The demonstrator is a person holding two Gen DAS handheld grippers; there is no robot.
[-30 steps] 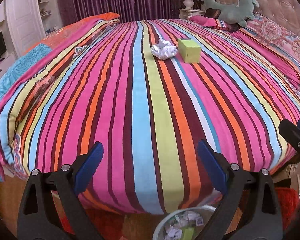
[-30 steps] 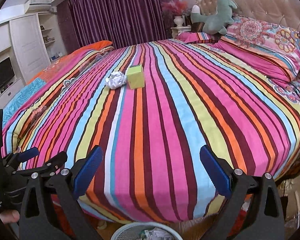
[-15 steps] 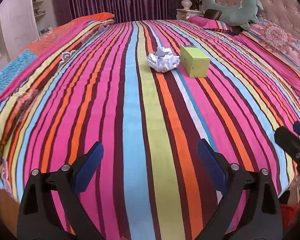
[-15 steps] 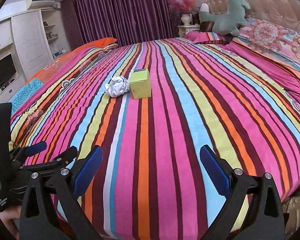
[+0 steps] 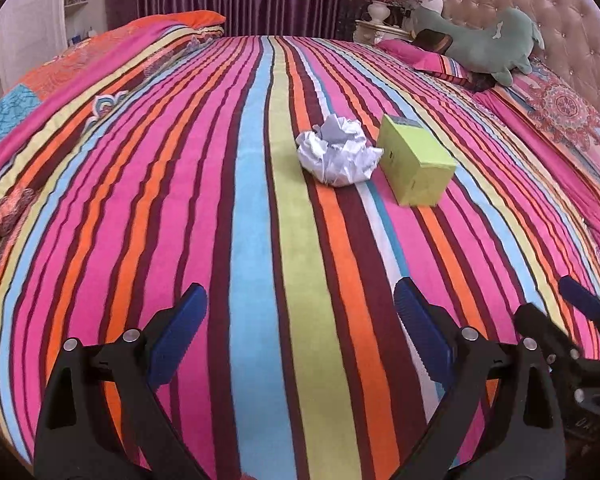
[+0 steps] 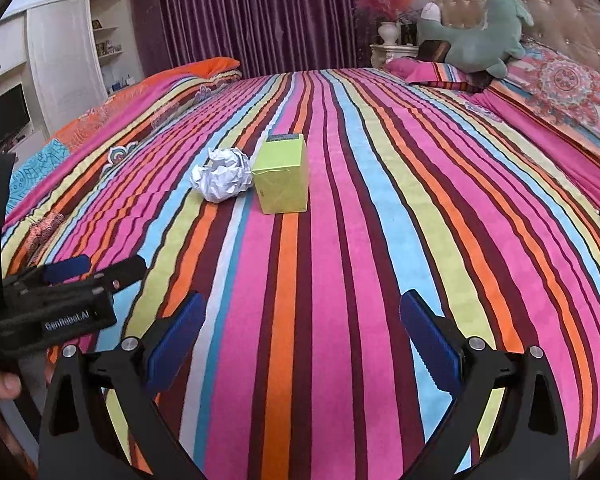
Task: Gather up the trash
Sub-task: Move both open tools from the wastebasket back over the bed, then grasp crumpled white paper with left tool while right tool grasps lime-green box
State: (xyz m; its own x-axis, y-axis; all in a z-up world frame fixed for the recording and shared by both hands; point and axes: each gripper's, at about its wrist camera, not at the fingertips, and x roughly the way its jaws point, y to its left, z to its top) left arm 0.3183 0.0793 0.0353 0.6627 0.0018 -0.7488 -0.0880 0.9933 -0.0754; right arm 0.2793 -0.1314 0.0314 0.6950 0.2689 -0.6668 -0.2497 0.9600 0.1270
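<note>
A crumpled white paper ball (image 5: 337,153) lies on the striped bedspread (image 5: 260,240), touching a lime-green box (image 5: 417,165) on its right. Both also show in the right wrist view, the paper ball (image 6: 221,175) left of the box (image 6: 283,174). My left gripper (image 5: 300,312) is open and empty, over the bed, well short of the ball. My right gripper (image 6: 302,320) is open and empty, short of the box. The left gripper (image 6: 68,272) shows at the left of the right wrist view; the right gripper (image 5: 580,308) shows at the right edge of the left wrist view.
A green plush toy (image 5: 484,44) and patterned pillows (image 5: 568,120) lie at the headboard on the right. A folded orange quilt (image 6: 204,72) lies far left. Purple curtains, a nightstand with a vase (image 6: 388,36) and white cabinets (image 6: 60,72) stand beyond the bed.
Both grippers have moved forward over the bed toward the paper ball and box, which now look larger. The bin below the bed edge has dropped out of view. Both stay open.
</note>
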